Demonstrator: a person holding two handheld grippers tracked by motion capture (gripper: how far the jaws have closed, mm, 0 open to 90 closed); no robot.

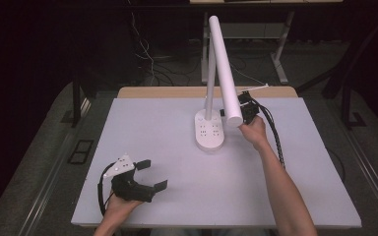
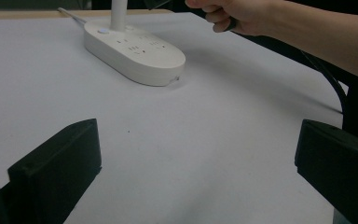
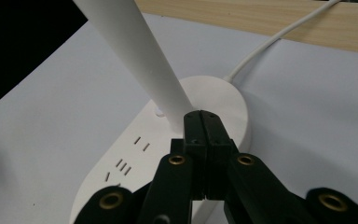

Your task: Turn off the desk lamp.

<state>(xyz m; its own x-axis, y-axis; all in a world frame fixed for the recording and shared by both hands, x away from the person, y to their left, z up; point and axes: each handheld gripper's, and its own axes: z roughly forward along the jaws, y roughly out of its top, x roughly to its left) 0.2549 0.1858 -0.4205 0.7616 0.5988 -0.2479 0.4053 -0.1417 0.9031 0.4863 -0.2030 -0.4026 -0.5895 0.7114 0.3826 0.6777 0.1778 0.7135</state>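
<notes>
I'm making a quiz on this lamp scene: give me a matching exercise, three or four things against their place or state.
Things:
1. left gripper
2. right gripper
3. lamp base
4. cable

States:
A. white oval with socket slots
B. jaws open, nothing between them
C. runs from the base to the wooden edge
D. jaws shut, tips at the lamp head's end

Pairs: 1-B, 2-D, 3-A, 4-C

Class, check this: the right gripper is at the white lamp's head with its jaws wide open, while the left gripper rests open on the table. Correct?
Not quite. The right gripper is shut, jaws pressed together against the lamp head, as the right gripper view shows. The left gripper is indeed open.
</notes>
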